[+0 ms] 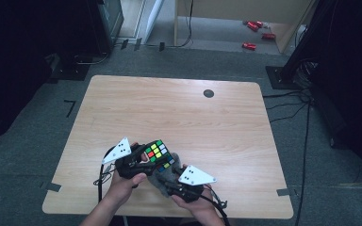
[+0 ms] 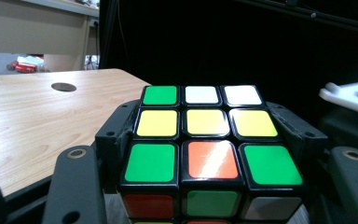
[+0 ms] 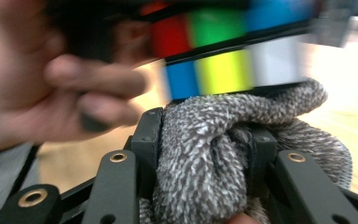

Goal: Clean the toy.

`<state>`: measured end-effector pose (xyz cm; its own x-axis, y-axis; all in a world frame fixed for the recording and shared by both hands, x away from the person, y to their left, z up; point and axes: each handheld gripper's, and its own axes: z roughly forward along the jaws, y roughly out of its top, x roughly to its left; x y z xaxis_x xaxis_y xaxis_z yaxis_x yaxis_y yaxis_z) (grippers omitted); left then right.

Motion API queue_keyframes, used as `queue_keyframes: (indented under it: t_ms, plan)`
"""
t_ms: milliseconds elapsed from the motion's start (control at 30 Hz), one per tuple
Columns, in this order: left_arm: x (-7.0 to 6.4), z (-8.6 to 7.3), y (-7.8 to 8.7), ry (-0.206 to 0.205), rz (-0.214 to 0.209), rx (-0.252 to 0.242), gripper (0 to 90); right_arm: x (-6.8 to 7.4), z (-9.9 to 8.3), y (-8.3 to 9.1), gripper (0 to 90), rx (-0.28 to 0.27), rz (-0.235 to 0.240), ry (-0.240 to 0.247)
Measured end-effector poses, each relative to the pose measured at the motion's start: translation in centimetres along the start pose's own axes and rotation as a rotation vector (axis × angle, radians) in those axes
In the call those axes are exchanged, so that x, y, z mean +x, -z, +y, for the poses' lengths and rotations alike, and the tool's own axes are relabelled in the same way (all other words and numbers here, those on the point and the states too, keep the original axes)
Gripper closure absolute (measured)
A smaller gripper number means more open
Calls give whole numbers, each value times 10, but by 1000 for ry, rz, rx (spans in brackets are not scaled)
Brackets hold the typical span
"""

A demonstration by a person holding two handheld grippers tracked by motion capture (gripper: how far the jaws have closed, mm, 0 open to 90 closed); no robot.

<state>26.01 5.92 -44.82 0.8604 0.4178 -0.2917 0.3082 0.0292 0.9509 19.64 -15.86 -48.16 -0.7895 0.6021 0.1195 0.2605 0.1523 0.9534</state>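
Near the counter's (image 1: 122, 108) front edge | left claw (image 2: 200, 140) clamps our stiff, slick cube (image 2: 200, 154) by opposite sides | right claw (image 3: 205, 154) pinches soft, bunched cloth (image 3: 205, 140) against it.

Scrambled puzzle cube (image 2: 212, 154) with black edges, green, yellow, white and orange stickers on top, raised over the near table edge, tilted, fuzzy grey cloth (image 3: 205, 158) bunched, pressed against its underside
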Motion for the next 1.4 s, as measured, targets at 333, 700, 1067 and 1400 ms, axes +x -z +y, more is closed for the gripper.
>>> queue_keyframes:
  t_ms: [333, 700, 1067, 1400]
  plan:
    - [5, 0, 4, -2, 30, 1, 345, -63, -4, 31, 578, -2, -302, -141]
    - [9, -5, 1, -20, 67, 32, 345, -121, -33, 52, 549, 156, -494, -268]
    - [18, -4, 4, -4, 133, 40, 345, -124, -21, 65, 295, 69, -479, -276]
    - [19, -1, 5, 20, 154, 32, 345, -81, 9, 53, 279, -40, -324, -197]
